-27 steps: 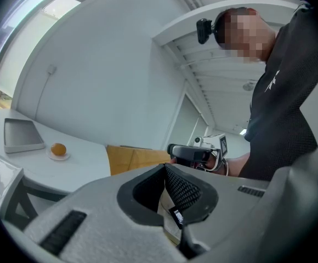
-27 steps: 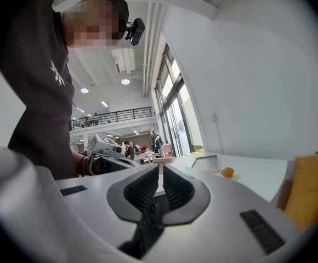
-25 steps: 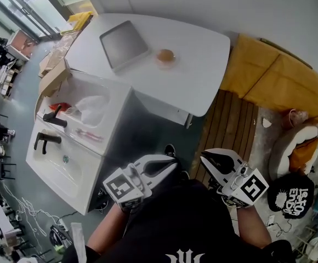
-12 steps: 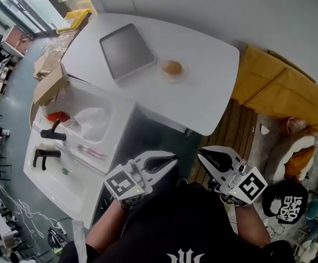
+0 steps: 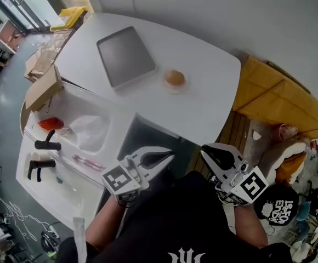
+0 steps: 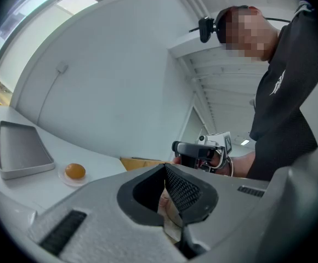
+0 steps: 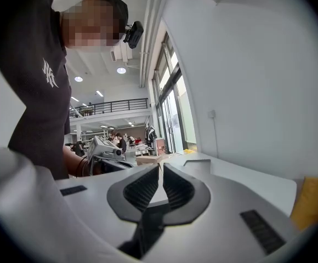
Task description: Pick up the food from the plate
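A round orange-brown piece of food [image 5: 174, 78] lies on a small clear plate [image 5: 175, 86] on the white table [image 5: 208, 97], right of a grey tray [image 5: 125, 56]. In the left gripper view the food [image 6: 75, 171] and plate [image 6: 64, 179] show far off at the lower left. My left gripper [image 5: 170, 156] is held low in front of the person's body, short of the table's near edge, with its jaws shut [image 6: 165, 167] and empty. My right gripper [image 5: 204, 150] is level with it on the right, also shut [image 7: 160, 167] and empty.
A white sink unit [image 5: 66, 171] with black taps [image 5: 43, 144] adjoins the table on the left, with a cardboard box [image 5: 41, 86] on its far end. Yellow cushions [image 5: 271, 95] and a wooden floor strip [image 5: 238, 133] lie to the right.
The person has stepped toward the table, both grippers carried along and staying shut. In the head view the table now reaches nearer to them, with the plate slightly lower and further right.
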A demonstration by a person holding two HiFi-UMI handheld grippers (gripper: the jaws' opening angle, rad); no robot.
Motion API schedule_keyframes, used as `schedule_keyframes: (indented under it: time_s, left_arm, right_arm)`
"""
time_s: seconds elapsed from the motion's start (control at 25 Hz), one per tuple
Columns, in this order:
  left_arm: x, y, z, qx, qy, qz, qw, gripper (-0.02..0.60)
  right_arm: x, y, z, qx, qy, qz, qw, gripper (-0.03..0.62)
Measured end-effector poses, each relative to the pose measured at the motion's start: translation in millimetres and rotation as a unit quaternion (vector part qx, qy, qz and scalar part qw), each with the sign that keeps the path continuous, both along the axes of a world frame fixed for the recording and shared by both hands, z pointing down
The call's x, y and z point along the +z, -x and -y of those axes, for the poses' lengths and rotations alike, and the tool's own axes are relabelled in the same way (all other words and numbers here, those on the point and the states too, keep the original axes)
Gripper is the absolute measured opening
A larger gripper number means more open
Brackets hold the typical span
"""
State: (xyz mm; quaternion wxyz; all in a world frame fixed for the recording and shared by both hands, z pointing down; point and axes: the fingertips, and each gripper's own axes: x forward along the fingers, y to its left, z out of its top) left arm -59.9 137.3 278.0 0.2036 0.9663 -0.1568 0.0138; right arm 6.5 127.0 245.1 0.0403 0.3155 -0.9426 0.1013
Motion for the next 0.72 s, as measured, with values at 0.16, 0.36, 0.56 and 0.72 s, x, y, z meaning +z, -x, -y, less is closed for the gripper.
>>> schedule_keyframes:
  time_s: [0.16,0.36,0.56,0.72]
  left_arm:
    - [-2,2,12,0.001,0.005,-0.015,0.9999,0.007]
    - [3,-3,27,-0.005,0.008,-0.019,0.9998,0.006]
    - [11,-8,49,-0.033,0.02,0.006,0.9992,0.008]
    - [19,-14,71,-0.06,0.03,0.018,0.9976,0.007]
  right_arm:
    - [-4,-3,15,0.006,-0.001,-0.002,1.0,0.02]
    - [-3,-9,33,-0.005,0.0,-0.012,1.0,0.02]
    - [4,-11,59,-0.035,0.007,-0.003,0.999,0.02]
    - [7,-12,86,-0.069,0.01,0.011,0.997,0.02]
